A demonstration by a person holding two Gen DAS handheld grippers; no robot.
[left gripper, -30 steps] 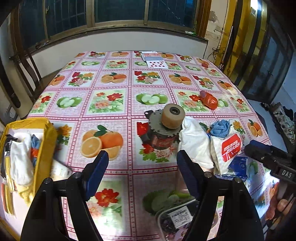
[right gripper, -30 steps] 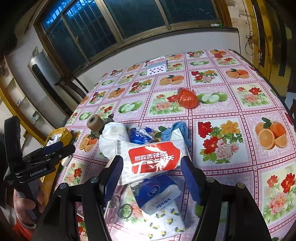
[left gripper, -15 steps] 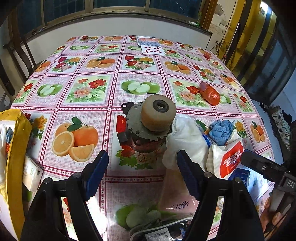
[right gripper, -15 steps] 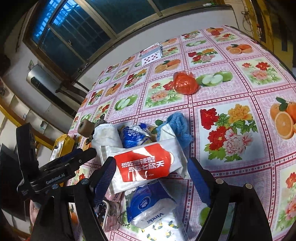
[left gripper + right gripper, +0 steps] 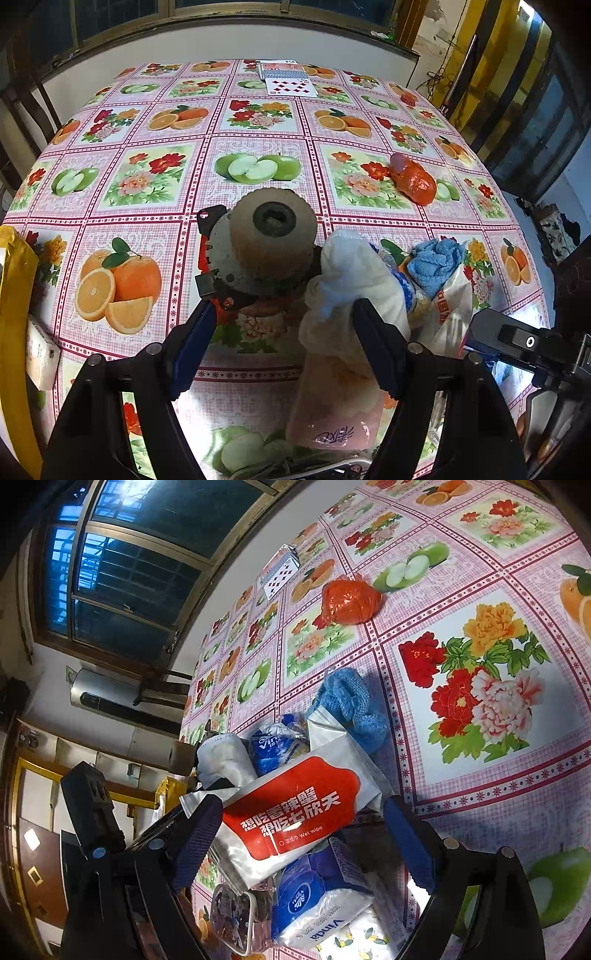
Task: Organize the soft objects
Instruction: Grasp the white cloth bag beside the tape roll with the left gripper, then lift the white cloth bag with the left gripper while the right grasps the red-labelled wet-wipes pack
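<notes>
Left gripper [image 5: 282,319] has closed in on the white cloth [image 5: 351,273], fingers spread; right gripper [image 5: 299,821], released, tilts over the wet wipe pack [image 5: 295,812].

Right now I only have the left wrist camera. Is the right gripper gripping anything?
Observer: No. The right gripper is open, with a finger on either side of a wet wipe pack that has a red label.
Operator: Is anything hidden behind that pack?
Observer: Yes. A blue tissue pack lies on the near side of it, partly covered by it.
</notes>
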